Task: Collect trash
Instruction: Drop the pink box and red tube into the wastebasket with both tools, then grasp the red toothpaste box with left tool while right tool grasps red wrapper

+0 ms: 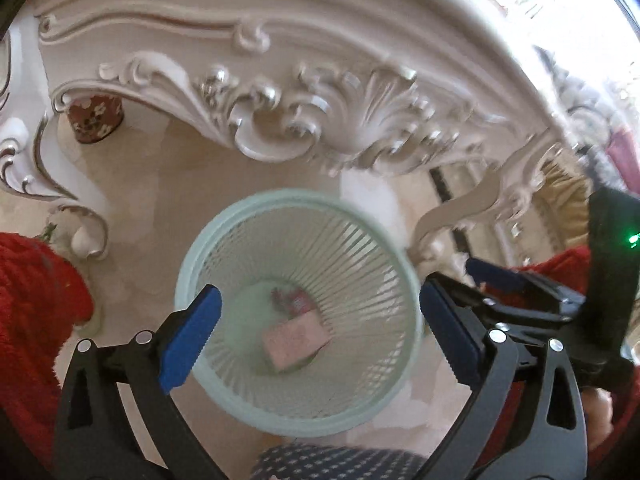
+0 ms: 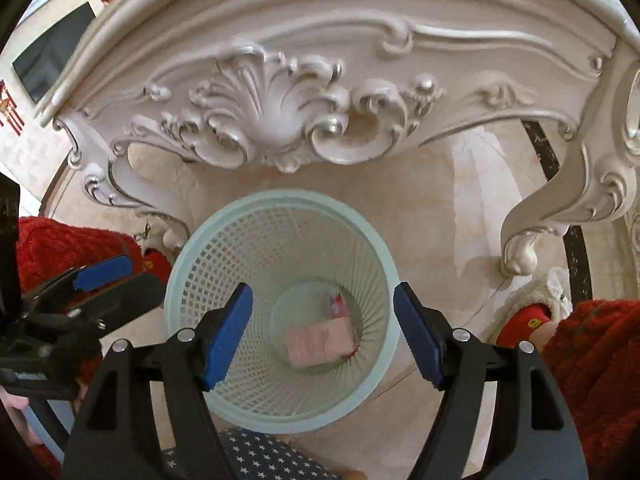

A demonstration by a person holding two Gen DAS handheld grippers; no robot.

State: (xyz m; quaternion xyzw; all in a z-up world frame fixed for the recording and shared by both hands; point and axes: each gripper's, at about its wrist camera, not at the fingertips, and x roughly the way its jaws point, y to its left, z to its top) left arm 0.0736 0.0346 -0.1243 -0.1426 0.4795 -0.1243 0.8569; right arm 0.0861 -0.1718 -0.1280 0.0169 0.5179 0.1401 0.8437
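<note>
A pale green mesh wastebasket (image 1: 208, 248) (image 2: 188, 264) stands on the tiled floor under an ornate white table. At its bottom lie a pink packet (image 1: 294, 338) (image 2: 320, 340) and a small red-and-white wrapper (image 1: 292, 300) (image 2: 338, 304). My left gripper (image 1: 320, 332) hangs above the basket's mouth with its blue pads wide apart and nothing between them. My right gripper (image 2: 322, 334) also hovers over the basket, open and empty. In the right wrist view the left gripper (image 2: 100, 276) shows at the left edge. The right gripper's fingertip (image 1: 492, 274) shows at the right of the left wrist view.
The carved table apron (image 2: 280, 112) and its curved legs (image 2: 528, 232) (image 1: 76, 196) overhang the basket. A red floral tin (image 1: 96, 118) stands on the floor beyond. Red sleeves (image 1: 36, 300) (image 2: 600, 360), red slippers (image 2: 528, 322) and a dark star-patterned cloth (image 2: 256, 456) lie close by.
</note>
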